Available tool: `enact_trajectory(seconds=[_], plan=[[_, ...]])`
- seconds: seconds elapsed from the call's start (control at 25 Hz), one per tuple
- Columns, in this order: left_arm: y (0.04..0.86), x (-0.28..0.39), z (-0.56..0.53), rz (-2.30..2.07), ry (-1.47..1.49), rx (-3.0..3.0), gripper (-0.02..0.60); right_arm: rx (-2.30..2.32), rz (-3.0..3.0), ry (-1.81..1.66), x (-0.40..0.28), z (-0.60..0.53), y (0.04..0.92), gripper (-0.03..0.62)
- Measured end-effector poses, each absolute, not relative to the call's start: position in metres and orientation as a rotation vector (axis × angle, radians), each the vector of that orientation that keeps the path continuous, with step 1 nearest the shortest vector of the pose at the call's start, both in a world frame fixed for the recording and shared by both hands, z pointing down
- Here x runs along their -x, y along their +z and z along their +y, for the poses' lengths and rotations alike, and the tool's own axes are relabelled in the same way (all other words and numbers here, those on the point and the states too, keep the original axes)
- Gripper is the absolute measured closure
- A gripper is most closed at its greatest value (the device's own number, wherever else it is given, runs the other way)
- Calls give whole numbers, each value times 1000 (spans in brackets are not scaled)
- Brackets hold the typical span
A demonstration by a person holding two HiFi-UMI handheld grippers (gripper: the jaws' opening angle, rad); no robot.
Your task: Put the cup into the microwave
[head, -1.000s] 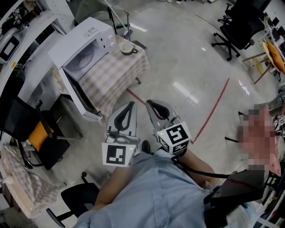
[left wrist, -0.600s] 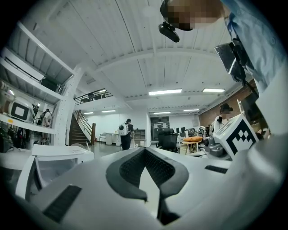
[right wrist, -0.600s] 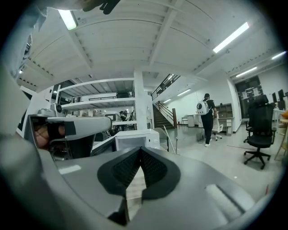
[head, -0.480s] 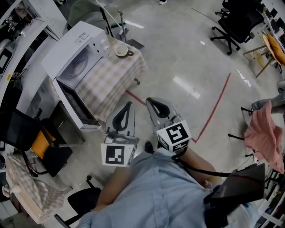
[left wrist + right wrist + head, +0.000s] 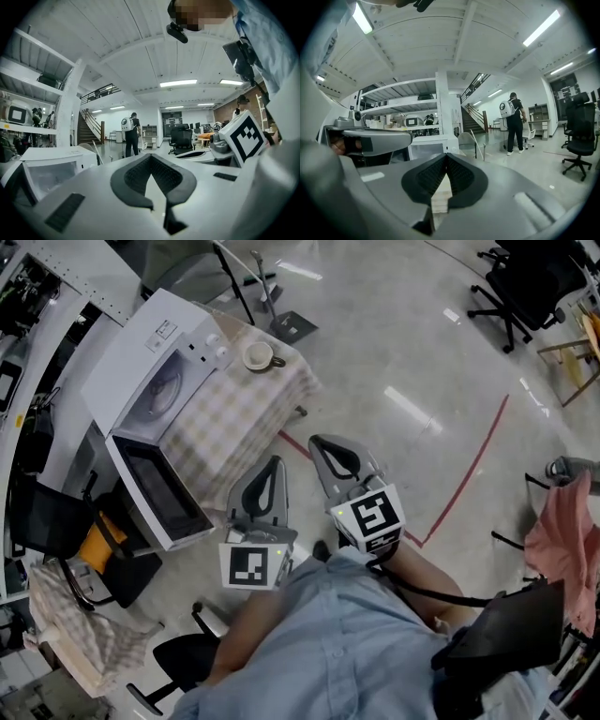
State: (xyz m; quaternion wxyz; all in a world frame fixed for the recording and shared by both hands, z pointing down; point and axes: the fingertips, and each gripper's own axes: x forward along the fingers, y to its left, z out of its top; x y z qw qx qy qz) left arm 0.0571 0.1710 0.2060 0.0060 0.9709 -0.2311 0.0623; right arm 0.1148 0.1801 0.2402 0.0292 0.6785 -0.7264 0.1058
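On worktop (image 5: 234, 423) beside open microwave (image 5: 155, 381), cup (image 5: 258, 355) sitting ready for loading; left claw (image 5: 275, 463), right claw (image 5: 319, 441) hovering well apart, pinched together, empty.

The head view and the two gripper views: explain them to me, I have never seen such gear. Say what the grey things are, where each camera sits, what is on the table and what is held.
There is no robot here. A person holds a hand tool with two jaws in each hand. The head view looks steeply down from a camera on the person's head. In it the left gripper is on the left and the right gripper is beside it. The marker cubes are part of the tools. Each gripper view comes from a camera that rides on one tool and looks along its jaws. On the table with the checked cloth stand a white microwave, its door open, and a cup beside it. Both grippers are shut and hold nothing, and both are well short of the cup.
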Motion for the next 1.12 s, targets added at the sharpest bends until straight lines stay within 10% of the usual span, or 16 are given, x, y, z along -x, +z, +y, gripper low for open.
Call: enact_trajectory(seconds=[1.12], plan=[[180, -125, 49, -1122, 91, -2997, 577, -1780, -2467, 181, -192, 42, 232, 591]])
